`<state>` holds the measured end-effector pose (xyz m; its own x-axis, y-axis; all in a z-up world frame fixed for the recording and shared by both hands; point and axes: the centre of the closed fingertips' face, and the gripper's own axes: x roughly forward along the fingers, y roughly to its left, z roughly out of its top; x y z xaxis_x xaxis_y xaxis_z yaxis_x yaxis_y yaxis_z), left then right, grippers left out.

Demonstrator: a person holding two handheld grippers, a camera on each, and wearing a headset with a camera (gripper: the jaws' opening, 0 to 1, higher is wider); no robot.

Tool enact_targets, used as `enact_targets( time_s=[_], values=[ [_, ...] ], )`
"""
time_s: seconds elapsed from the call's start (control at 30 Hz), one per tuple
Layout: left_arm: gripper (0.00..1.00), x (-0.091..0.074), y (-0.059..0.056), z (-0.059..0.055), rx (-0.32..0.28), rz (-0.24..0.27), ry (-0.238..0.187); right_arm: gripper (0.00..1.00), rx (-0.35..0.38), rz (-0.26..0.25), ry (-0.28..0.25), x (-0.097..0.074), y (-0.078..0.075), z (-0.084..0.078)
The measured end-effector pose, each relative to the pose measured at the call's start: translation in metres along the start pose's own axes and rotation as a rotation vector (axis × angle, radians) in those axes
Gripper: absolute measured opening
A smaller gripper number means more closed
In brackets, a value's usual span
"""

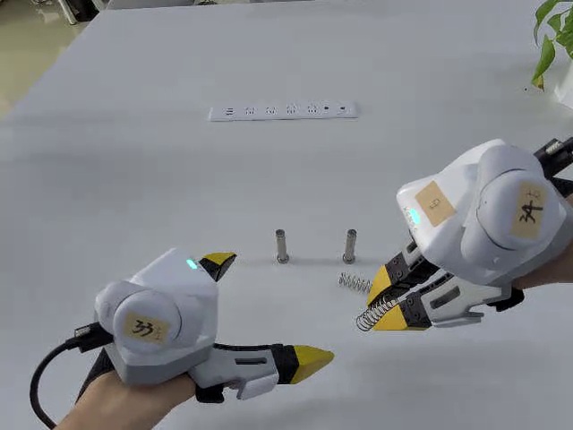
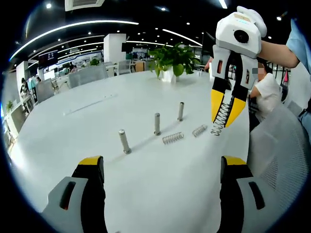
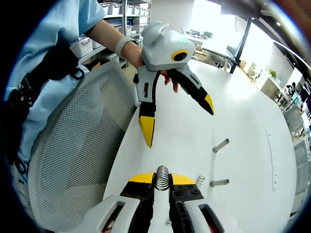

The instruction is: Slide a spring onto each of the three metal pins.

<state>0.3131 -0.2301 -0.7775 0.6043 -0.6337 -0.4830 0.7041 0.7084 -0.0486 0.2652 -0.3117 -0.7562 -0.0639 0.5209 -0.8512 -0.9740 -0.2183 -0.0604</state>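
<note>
now the right gripper (image 1: 387, 306) has its yellow-tipped jaws clenched on a spring (image 1: 376, 313), its coils jutting past the tips, held over the bench (image 1: 179, 179). the left gripper (image 1: 267, 309) hangs with jaws spread wide, nothing between them. ahead of both, three metal pins (image 2: 157, 124) stand upright in a row, and two loose springs (image 2: 173, 138) lie on the bench beside them. farther off lies a white power strip (image 1: 282, 111).
</note>
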Motion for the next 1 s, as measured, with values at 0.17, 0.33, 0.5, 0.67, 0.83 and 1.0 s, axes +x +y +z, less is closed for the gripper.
enact_targets(
  time_s=[0.17, 0.33, 0.5, 0.67, 0.83, 1.0],
  values=[
    [0.99, -0.007, 0.007, 0.001, -0.017, 0.029, -0.018, 0.07, -0.015, 0.006, 0.014, 0.0, -0.007, -0.001],
    [0.99, -0.013, 0.017, -0.002, -0.041, 0.067, -0.031, 0.07, -0.037, 0.013, 0.034, 0.001, -0.015, 0.0],
    [0.99, -0.018, 0.02, -0.005, -0.045, 0.089, -0.038, 0.07, -0.091, 0.015, 0.08, 0.001, -0.022, -0.001],
    [0.99, -0.02, 0.02, -0.007, -0.054, 0.099, -0.049, 0.07, -0.122, 0.021, 0.095, 0.003, -0.033, 0.004],
    [0.99, -0.02, 0.013, -0.013, -0.043, 0.087, -0.036, 0.07, -0.148, 0.026, 0.102, 0.006, -0.055, 0.013],
    [0.99, -0.017, 0.008, -0.015, -0.041, 0.079, -0.03, 0.07, -0.17, 0.03, 0.114, 0.011, -0.079, 0.018]
  ],
)
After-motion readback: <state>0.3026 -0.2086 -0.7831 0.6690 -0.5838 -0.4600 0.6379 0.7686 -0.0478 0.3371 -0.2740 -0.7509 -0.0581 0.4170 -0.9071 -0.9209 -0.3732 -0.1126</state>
